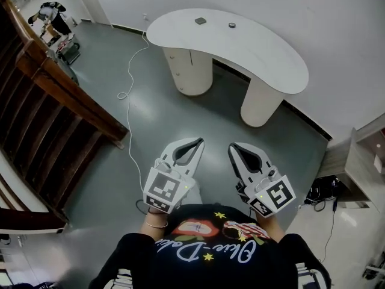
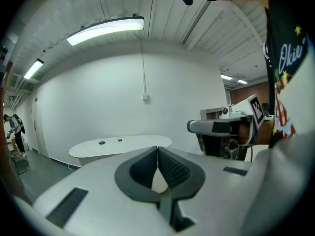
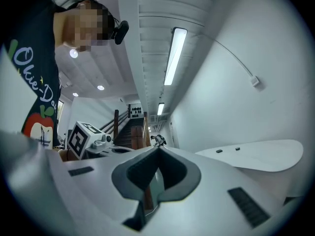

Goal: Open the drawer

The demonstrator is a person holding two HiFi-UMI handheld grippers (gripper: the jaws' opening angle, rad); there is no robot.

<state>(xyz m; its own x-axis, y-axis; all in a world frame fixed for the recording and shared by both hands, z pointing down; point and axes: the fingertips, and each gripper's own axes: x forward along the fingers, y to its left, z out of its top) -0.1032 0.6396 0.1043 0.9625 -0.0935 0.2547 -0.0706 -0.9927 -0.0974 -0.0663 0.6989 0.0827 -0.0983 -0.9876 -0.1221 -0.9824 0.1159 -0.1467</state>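
Cannot pick out any drawer for sure, nor its facing. Ahead: white curved table (image 1: 271,59), long axis upper-left to lower-right, on round pedestals (image 1: 191,74). Nearer: left gripper (image 1: 200,141) and right gripper (image 1: 232,147), side by side, jaws together, clamping nothing, aimed tableward.

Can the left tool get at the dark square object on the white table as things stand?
Probably not yet: the left tool, shut, is held near the person's body, with floor between it and the white table bearing the dark square object. Nothing blocks the way.
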